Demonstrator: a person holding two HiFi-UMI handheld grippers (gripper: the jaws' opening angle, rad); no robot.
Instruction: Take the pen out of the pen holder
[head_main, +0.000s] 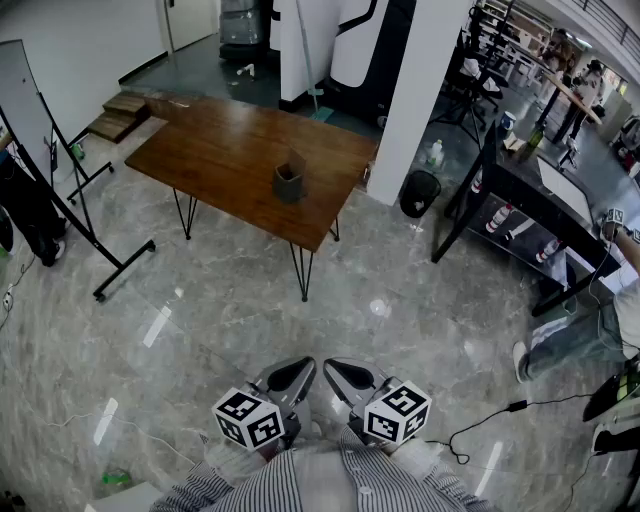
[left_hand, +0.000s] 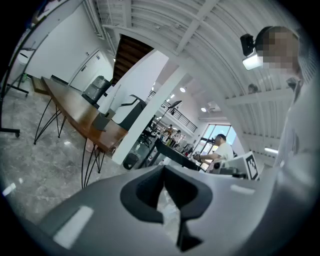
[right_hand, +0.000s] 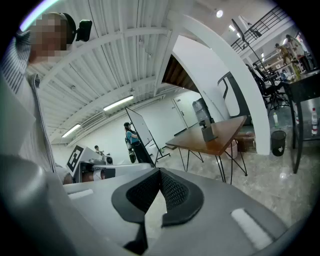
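Note:
A dark grey pen holder (head_main: 289, 184) stands on the brown wooden table (head_main: 230, 150), near its right end, far ahead of me. Something brownish sticks up from it; I cannot make out a pen. The holder also shows small in the left gripper view as the pen holder (left_hand: 101, 121) and in the right gripper view as the pen holder (right_hand: 207, 132). My left gripper (head_main: 303, 367) and right gripper (head_main: 335, 368) are held side by side close to my body, far from the table. Both are shut with nothing between the jaws, as the left gripper (left_hand: 164, 170) and right gripper (right_hand: 160, 173) show.
Grey marble floor lies between me and the table. A whiteboard on a wheeled stand (head_main: 35, 130) is at the left. A white pillar (head_main: 430, 90), a black bin (head_main: 420, 192) and a black desk (head_main: 530, 190) stand at the right. A black cable (head_main: 480, 425) lies on the floor, with a seated person (head_main: 585, 335) beyond it.

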